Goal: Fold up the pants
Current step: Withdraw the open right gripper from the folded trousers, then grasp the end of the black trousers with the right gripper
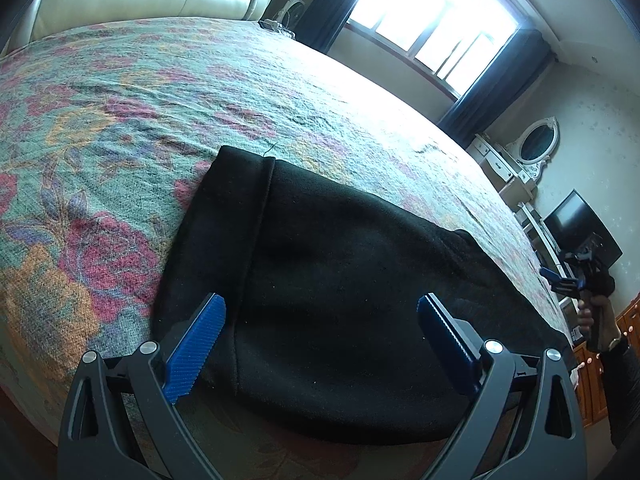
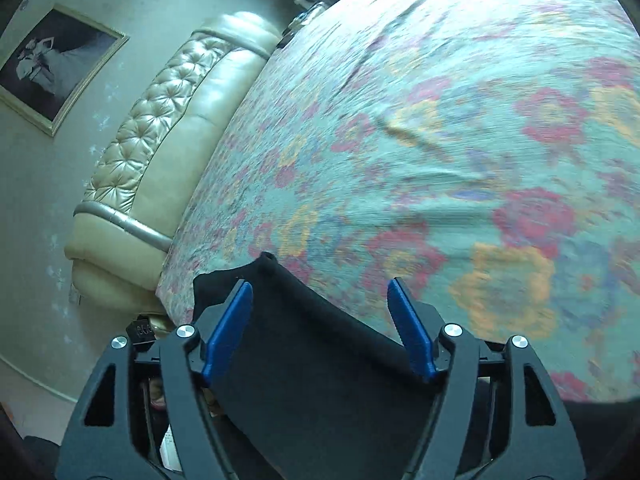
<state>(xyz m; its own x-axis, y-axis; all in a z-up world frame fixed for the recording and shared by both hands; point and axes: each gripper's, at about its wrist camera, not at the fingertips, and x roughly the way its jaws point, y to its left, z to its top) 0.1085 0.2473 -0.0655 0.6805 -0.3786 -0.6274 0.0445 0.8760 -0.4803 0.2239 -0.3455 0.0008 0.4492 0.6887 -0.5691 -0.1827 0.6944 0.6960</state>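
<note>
On the floral bedspread (image 1: 120, 128) near its edge: black pants (image 1: 340, 280), soft, limp fleece. We've got left gripper (image 1: 320, 340) and right gripper (image 2: 320, 328) spread wide, empty. We'd pinch the hem corners.

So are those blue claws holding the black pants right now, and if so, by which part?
Nothing is held. The left gripper and the right gripper are both open over the black pants, with no cloth pinched between the fingers.
</note>
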